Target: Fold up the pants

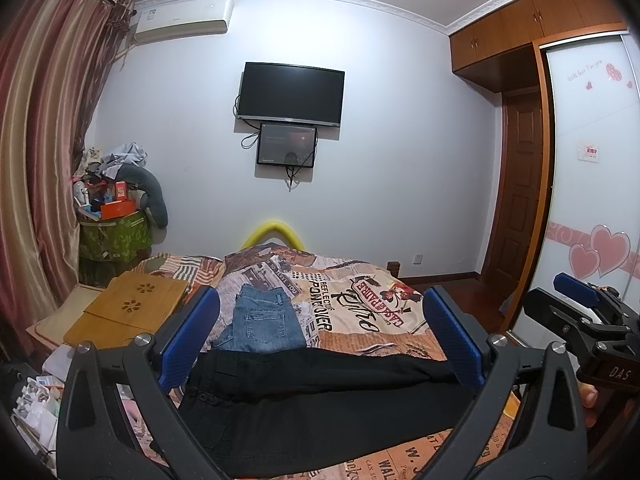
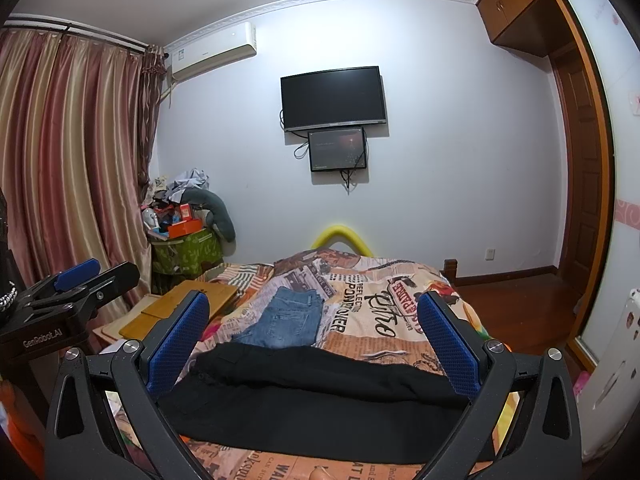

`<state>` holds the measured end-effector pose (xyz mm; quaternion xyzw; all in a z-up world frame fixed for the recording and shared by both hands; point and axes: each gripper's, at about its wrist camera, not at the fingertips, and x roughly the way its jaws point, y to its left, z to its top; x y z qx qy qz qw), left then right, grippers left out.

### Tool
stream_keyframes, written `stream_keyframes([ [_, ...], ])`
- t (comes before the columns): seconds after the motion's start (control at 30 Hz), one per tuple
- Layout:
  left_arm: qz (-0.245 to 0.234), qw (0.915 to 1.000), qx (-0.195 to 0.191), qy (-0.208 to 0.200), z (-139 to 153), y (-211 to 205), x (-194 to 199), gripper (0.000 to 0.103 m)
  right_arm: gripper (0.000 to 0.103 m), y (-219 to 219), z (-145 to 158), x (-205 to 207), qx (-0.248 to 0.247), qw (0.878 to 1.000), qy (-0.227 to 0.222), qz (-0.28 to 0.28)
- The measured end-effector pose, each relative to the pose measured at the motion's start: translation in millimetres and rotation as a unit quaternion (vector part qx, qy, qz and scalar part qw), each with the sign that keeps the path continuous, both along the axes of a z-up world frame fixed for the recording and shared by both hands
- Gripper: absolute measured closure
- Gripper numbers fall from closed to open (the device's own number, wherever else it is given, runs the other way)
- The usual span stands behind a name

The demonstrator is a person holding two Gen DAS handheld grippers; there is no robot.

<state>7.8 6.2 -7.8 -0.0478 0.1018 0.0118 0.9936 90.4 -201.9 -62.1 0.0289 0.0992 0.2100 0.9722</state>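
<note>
Black pants lie flat across the near part of the bed, waistband at the left. Behind them rests a folded pair of blue jeans. My left gripper hovers above the black pants, blue pads wide apart and nothing between them. My right gripper is open too, held over the same pants; it also shows at the right edge of the left wrist view as right gripper. The left gripper appears at the left of the right wrist view.
The bed carries a newspaper-print cover. A wooden lap table sits at the bed's left. A cluttered green bin, curtains, wall TV and wardrobe surround the bed.
</note>
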Motion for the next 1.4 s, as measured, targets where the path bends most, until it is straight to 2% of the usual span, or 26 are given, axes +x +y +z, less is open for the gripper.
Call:
stream_keyframes([
  [1.4, 0.003, 0.9999, 0.006, -0.010, 5, -4, -6, 0.000, 0.000, 9, 12, -4, -0.002, 1.000, -0.009, 0.000],
])
